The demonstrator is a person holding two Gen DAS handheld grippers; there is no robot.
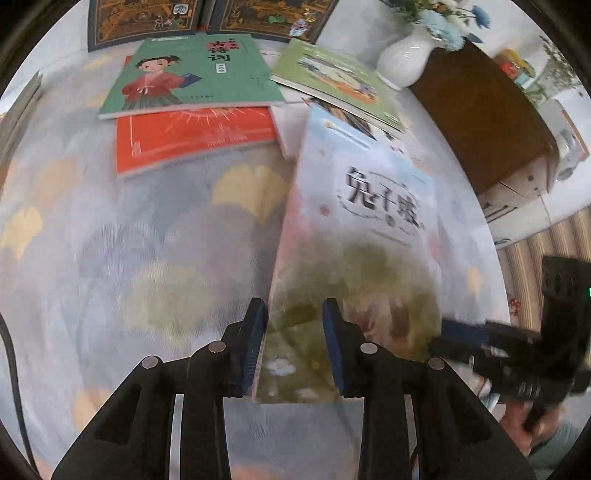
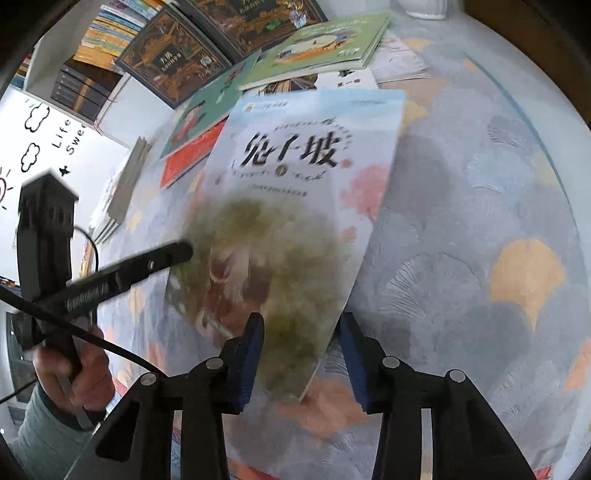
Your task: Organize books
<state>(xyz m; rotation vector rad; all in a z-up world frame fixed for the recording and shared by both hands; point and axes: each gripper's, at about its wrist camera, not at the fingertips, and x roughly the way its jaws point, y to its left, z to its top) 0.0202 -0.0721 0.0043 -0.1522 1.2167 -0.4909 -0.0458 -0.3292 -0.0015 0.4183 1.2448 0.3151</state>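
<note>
Here, both grippers at the near end of one book. Pale book, blue-white cover with black brush title and a green-brown picture on its lower half, lies on the counter, which wears a cloth printed with grey and yellow ginkgo leaves.

Left gripper: jaws apart, blue pads showing. The book's near left corner sits in the gap; its left edge runs up just beside the left pad, cover passes between the two pads. The pads do not look pressed onto it; whether either one touches the book, cannot tell. In the right wrist view this gripper reaches in from the left, tips at the book's left edge.

Right gripper: jaws wide apart. The book's near right corner points down into the gap, closer to the left pad; right pad stands clear of the edge. Nothing clamped. In the left wrist view it shows at the book's right edge, blurred.

Beyond the pale book: green book with a girl in a red robe, lying on top of a red book. A lighter green book overlaps the pale book's far end. Two dark ornate books at the back. White vase with blue flowers, far right, beside a brown cabinet.
</note>
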